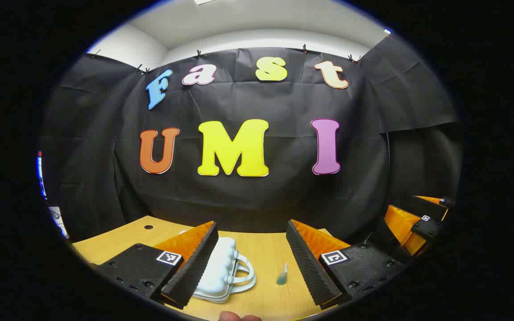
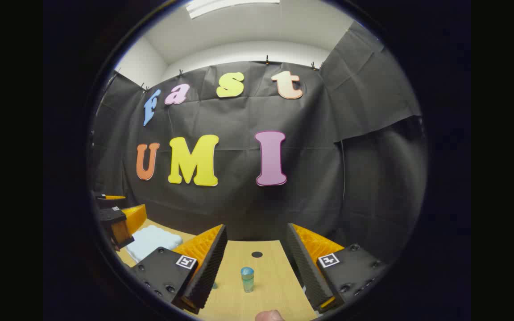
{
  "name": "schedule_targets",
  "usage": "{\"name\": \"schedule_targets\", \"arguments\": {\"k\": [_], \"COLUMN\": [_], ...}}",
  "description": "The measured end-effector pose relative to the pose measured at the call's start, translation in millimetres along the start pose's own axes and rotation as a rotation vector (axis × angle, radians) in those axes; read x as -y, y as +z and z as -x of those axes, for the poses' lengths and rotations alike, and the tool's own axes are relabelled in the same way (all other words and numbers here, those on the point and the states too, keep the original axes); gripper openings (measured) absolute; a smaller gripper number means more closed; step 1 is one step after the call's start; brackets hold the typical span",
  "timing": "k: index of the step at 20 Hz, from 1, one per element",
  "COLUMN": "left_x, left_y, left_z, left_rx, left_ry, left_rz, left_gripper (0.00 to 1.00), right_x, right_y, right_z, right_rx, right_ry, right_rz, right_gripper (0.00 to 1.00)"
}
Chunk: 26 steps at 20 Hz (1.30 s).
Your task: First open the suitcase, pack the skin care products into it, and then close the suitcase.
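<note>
A small pale-blue suitcase (image 1: 219, 269) lies shut on the wooden table (image 1: 266, 254), its handle toward the middle. My left gripper (image 1: 251, 227) hangs open just above the table; its left finger covers part of the case. A thin teal tube (image 1: 282, 274) stands between the fingers, nearer the right one. In the right gripper view, a little clear bottle with a blue cap (image 2: 247, 279) stands upright on the table between the fingers of my open right gripper (image 2: 256, 229), touching neither. The suitcase (image 2: 152, 240) lies to the left there, beside the left gripper (image 2: 121, 207).
Black cloth closes off the table at the back and on both sides. The tabletop has small round holes (image 2: 257, 254). The right gripper (image 1: 413, 214) hovers at the far right of the left gripper view. A fingertip (image 2: 269, 315) shows at the bottom edge.
</note>
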<state>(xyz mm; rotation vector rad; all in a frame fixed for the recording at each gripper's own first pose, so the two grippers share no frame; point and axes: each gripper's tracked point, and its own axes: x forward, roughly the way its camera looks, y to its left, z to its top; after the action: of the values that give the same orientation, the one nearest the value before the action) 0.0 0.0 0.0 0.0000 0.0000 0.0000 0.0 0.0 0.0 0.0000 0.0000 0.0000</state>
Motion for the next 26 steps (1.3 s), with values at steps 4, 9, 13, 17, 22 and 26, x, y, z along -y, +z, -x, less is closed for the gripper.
{"name": "schedule_targets", "arguments": {"k": [4, 9, 13, 17, 22, 26], "left_x": [-7, -10, -12, -10, -11, -8], "left_y": [3, 3, 2, 0, -28, -65], "left_z": [0, -1, -1, -3, -8, -16], "left_rx": [0.009, 0.009, 0.012, 0.013, -0.037, -0.13], "left_ry": [0.015, 0.029, 0.036, 0.029, -0.002, -0.058], "left_rz": [-0.001, -0.001, 0.005, -0.003, -0.048, -0.094], "left_gripper": [0.97, 0.97, 0.97, 0.97, 0.97, 0.98], "right_x": [-9, -15, -15, -11, 2, 16], "right_y": [5, 6, 2, 0, -6, -25], "right_z": [-3, -4, -5, -7, -12, -11], "right_rx": [0.005, 0.01, 0.003, -0.002, -0.009, -0.054], "right_ry": [0.024, 0.041, 0.042, 0.037, 0.021, -0.002], "right_rz": [0.0, 0.003, 0.003, 0.006, 0.032, 0.049], "right_gripper": [0.8, 0.8, 0.8, 0.8, 0.8, 0.8]}}
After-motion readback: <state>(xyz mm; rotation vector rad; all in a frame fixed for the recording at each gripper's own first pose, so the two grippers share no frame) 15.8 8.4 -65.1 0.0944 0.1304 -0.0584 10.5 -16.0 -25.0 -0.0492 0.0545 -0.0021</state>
